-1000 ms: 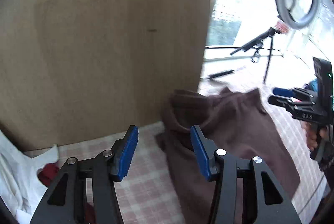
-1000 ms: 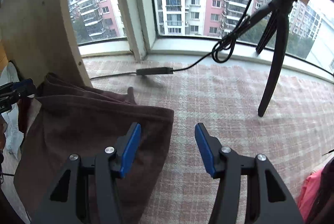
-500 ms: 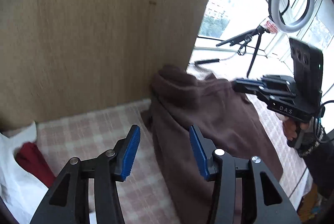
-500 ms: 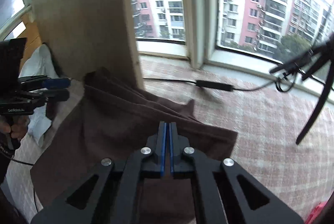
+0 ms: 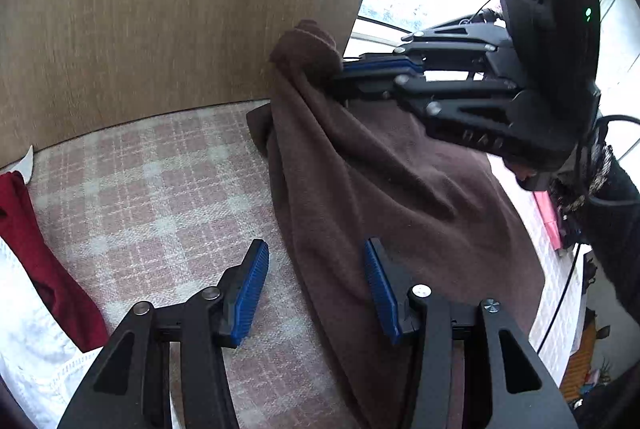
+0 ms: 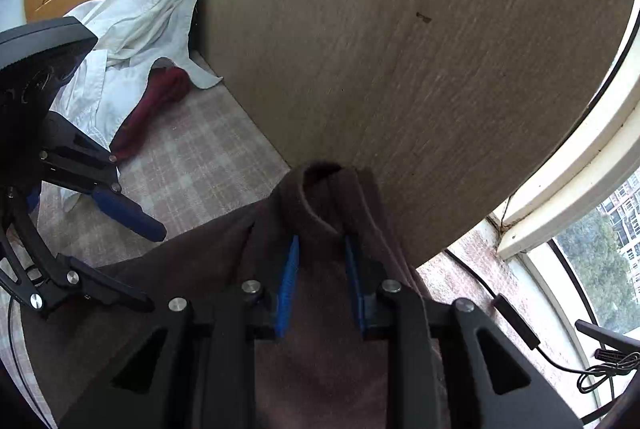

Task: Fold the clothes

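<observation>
Partly hidden brown garment (image 6: 320, 309), bunched between right hand-held gripper (image 6: 322, 281), lower edge cut off.

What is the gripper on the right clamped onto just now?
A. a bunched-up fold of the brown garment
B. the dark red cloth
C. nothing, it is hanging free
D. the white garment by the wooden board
A. In the right wrist view the right gripper has a bunched fold of the brown garment pinched between its blue pads, and the left wrist view shows the cloth pulled up off the checked cover.
</observation>
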The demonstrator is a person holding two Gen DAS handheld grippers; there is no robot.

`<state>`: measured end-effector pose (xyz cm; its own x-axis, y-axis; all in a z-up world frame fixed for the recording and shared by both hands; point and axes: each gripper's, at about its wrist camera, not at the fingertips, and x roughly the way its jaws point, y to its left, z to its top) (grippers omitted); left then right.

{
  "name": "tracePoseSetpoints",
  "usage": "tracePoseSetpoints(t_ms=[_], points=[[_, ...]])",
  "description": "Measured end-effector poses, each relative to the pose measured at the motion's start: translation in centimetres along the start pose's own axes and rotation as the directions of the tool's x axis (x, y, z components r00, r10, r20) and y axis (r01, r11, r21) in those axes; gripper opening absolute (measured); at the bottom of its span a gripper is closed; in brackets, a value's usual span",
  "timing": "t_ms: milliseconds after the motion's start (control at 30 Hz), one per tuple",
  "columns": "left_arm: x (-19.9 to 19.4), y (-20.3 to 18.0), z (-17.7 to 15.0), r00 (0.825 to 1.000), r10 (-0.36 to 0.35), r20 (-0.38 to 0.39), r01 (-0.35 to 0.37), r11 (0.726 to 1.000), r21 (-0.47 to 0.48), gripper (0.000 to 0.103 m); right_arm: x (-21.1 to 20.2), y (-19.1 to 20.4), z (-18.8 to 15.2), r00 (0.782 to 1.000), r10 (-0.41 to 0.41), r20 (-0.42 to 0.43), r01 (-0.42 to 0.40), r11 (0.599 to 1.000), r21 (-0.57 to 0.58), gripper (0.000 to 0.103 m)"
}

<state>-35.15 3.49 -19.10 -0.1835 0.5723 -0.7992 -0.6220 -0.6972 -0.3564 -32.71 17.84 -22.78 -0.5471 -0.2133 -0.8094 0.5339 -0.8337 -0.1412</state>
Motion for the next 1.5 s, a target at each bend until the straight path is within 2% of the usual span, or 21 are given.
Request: tracePoseSetpoints(t_ms=[100,200,300,333,367,433,500,567,633,700,800,900,967,1000,1033,1067,1100,1133,1200,1333,1500], points=[[0.3,0.1,0.2,1.0,-0.008,-0.002,0.008,1.0,-0.001,0.048,-0.8,-0.4,-0.1,0.999,-0.051,0.019,0.051,0.999,-0.001,0.005],[0.6,0.2,0.6,1.0,-0.012,-0.004,0.012,1.0,0.002,0.049,-1.4,-1.7,-0.5,0.996,-0.084,0.035,0.081,0.994,0.08,0.004],[0.6,0.2,1.2,1.0,-0.001,-0.02,0.001,1.0,0.007,0.051,-1.9,-2.0,-1.1,0.998,-0.063,0.011,0.061,0.988,0.143,0.007],[0.3,0.3,1.8,1.0,0.01,-0.014,-0.009,1.0,0.007,0.051,-2.7,-2.2,-1.4,0.998,-0.064,0.009,0.061,0.983,0.174,0.013],[0.0,0.3,2.3,1.0,0.019,-0.009,-0.019,1.0,0.006,0.049,-3.7,-2.6,-2.1,0.997,-0.068,0.027,0.061,0.974,0.22,0.031],[-0.3,0.8,4.1,1.0,0.002,0.001,-0.002,0.999,-0.041,0.052,-6.5,-4.6,-4.6,0.99,-0.116,0.082,0.078,0.925,0.371,0.055],[0.0,1.2,5.7,1.0,-0.007,0.009,0.008,0.997,-0.079,0.059,-8.6,-6.8,-7.9,0.984,-0.156,0.087,0.087,0.843,0.531,0.057],[0.7,1.4,7.1,1.0,-0.009,0.013,0.011,0.994,-0.108,0.065,-9.0,-8.2,-10.7,0.99,-0.134,0.047,0.076,0.779,0.623,0.058],[2.2,1.4,7.9,1.0,0.016,-0.016,-0.017,0.994,-0.112,0.065,-8.0,-8.9,-12.6,0.992,-0.121,-0.03,0.112,0.759,0.641,0.058],[3.7,1.4,8.7,0.998,0.04,-0.046,-0.045,0.992,-0.115,0.067,-6.7,-9.2,-13.8,0.984,-0.132,-0.121,0.178,0.768,0.615,0.058],[4.6,1.6,9.2,0.997,0.054,-0.054,-0.06,0.992,-0.109,0.073,-5.7,-10.4,-15.4,0.988,-0.088,-0.124,0.147,0.759,0.634,0.058],[4.7,1.6,9.3,0.997,0.061,-0.038,-0.064,0.994,-0.085,0.074,-4.5,-11.3,-15.6,0.999,-0.001,-0.041,0.028,0.744,0.668,0.058],[4.9,1.2,9.4,0.998,0.057,-0.019,-0.058,0.996,-0.065,0.072,-3.6,-11.1,-15.3,0.999,0.035,0.009,-0.032,0.755,0.655,0.06],[5.0,1.0,9.3,0.999,0.052,-0.006,-0.052,0.997,-0.051,0.065,-3.4,-10.9,-15.2,0.999,0.033,0.026,-0.042,0.764,0.643,0.06],[5.1,0.7,9.2,0.999,0.033,0.001,-0.033,0.999,-0.036,0.051,-3.3,-10.9,-15.1,0.999,0.034,0.035,-0.049,0.772,0.634,0.058],[5.1,0.6,9.3,1.0,0.024,0.004,-0.024,0.999,-0.039,0.051,-3.2,-10.8,-15.1,0.998,0.035,0.044,-0.055,0.779,0.625,0.052],[5.1,0.5,9.3,1.0,0.009,0.012,-0.008,0.999,-0.043,0.044,-3.1,-10.9,-15.1,0.997,0.05,0.056,-0.074,0.774,0.629,0.047],[5.0,0.4,9.3,1.0,-0.007,0.02,0.008,0.999,-0.046,0.032,-3.2,-11.2,-15.4,0.995,0.073,0.074,-0.103,0.755,0.648,0.037],[4.6,-0.3,9.1,0.999,-0.022,0.026,0.023,0.999,-0.044,0.026,-3.5,-11.7,-15.8,0.989,0.1,0.111,-0.149,0.712,0.686,0.022],[1.3,-2.4,9.3,0.997,-0.047,0.057,0.047,0.999,-0.007,0.023,-6.9,-10.3,-14.9,0.987,0.05,0.156,-0.142,0.733,0.665,0.018],[-7.5,-6.6,9.5,0.986,-0.06,0.156,0.046,0.994,0.096,0.022,-14.9,-7.2,-12.4,0.969,-0.037,0.243,-0.123,0.782,0.611,0.017]])
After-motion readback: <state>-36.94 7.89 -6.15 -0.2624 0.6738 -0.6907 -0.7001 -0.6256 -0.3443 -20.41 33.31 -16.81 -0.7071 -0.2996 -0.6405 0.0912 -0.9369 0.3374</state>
